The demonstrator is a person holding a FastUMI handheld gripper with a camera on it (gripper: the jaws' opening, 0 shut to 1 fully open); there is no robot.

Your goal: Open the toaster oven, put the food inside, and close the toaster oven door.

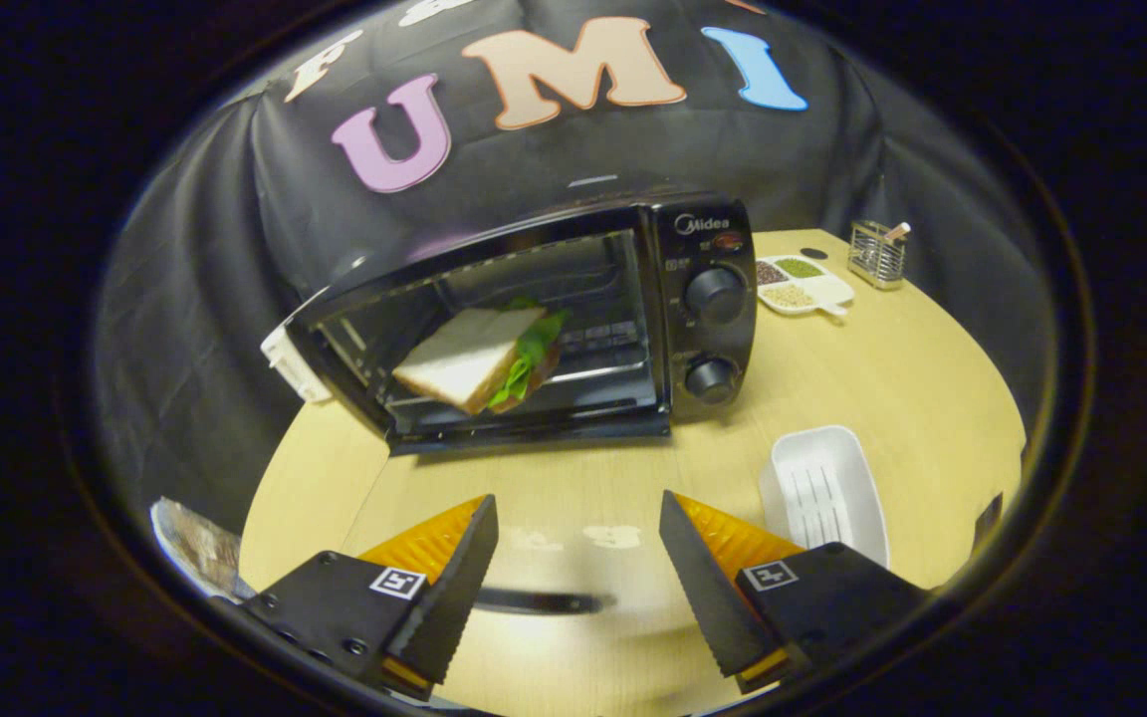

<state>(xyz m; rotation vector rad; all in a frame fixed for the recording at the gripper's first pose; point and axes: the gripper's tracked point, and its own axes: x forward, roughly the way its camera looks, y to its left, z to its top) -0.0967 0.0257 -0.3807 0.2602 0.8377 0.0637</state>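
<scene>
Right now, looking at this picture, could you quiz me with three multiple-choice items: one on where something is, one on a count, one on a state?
1. Where is the sandwich?
A. inside the toaster oven
B. in the white tray
C. between the fingers

2. How many round knobs does the oven's front panel have?
A. one
B. two
C. four

3. How do the gripper fingers stand?
A. closed on the sandwich
B. closed on the door
C. spread apart, holding nothing

Answers:
1. A, the sandwich sits in the oven's open cavity, beyond the fingers.
2. B, an upper knob and a lower knob show, one above the other.
3. C, bare table shows in the wide gap between the fingers, and the white tray beside them is empty.
</scene>
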